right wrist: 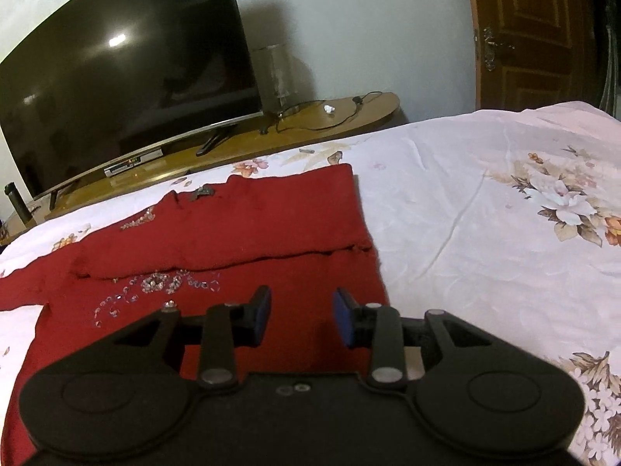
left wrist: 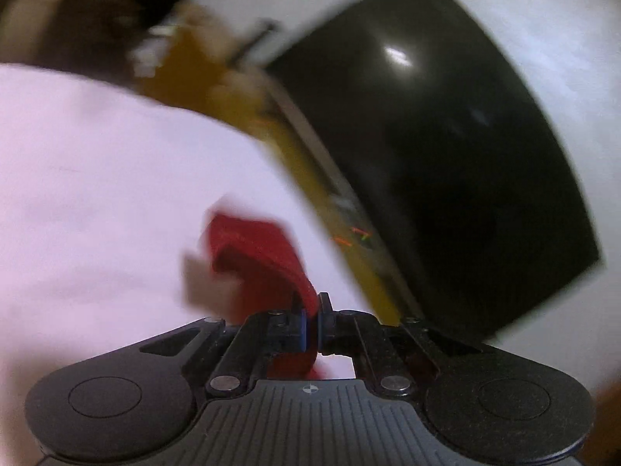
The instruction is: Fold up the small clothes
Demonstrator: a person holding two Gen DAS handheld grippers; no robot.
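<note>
The left tool [left wrist: 311, 324] has its two blue-padded fingers pinched together on a strip of the red garment [left wrist: 254, 260], which rises out of the grip and hangs blurred above the pale bed sheet [left wrist: 97, 178]. That view is tilted and smeared, so how much cloth is lifted cannot be told.

The right tool [right wrist: 303, 316] hovers with its fingers spread apart and nothing between them, over the near part of the red garment [right wrist: 248, 225]. The garment lies flat on the bed, toward the bed's left side and reaching close to its far edge. A folded flap lies across its far half, the flap's edge running left to right just beyond the tool's fingertips. Small silver beads [right wrist: 159, 283] are sewn just below that edge, left of the tool. To the right of the garment the flowered sheet [right wrist: 485, 233] is bare and lightly creased.

Beyond the bed's far edge stands a long wooden cabinet [right wrist: 349, 116] carrying a large dark television [right wrist: 116, 77], a grey cylinder [right wrist: 273, 75] beside the screen's right end and a loose black cable [right wrist: 330, 116]. A brown wooden door [right wrist: 535, 39] is at the far right.
</note>
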